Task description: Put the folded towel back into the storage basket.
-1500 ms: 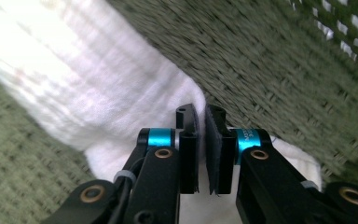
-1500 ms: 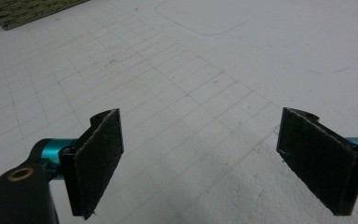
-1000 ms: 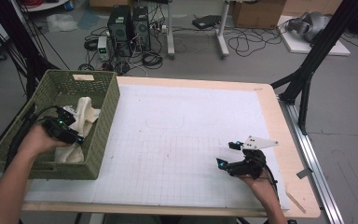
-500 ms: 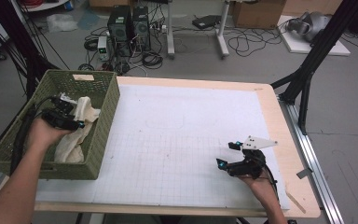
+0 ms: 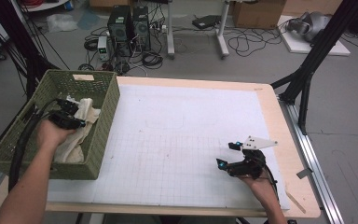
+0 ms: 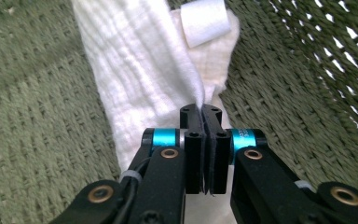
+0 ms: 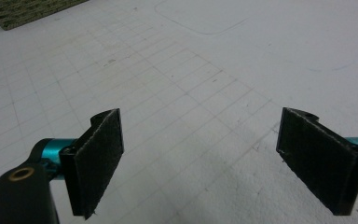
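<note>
Left gripper (image 6: 204, 109) jaws just closed, now pinching fold of white cloth (image 6: 140, 70) inside green basket (image 5: 103, 112). Cloth runs lengthwise ahead of its tips. Right gripper (image 5: 227, 155) wide, empty, well apart over mat.

Nothing here can be read. The green basket (image 5: 103, 121) carries a pale tag (image 5: 83, 77) on its far rim, but from the high view it looks blank or too small to make out. The cloth (image 6: 140, 70) has a white sewn-in label (image 6: 204, 21), and no print shows on it in the left gripper view. The white mat on the surface (image 5: 191, 140) bears only a ruled grid and faint drawn outlines, no letters or numbers.
</note>
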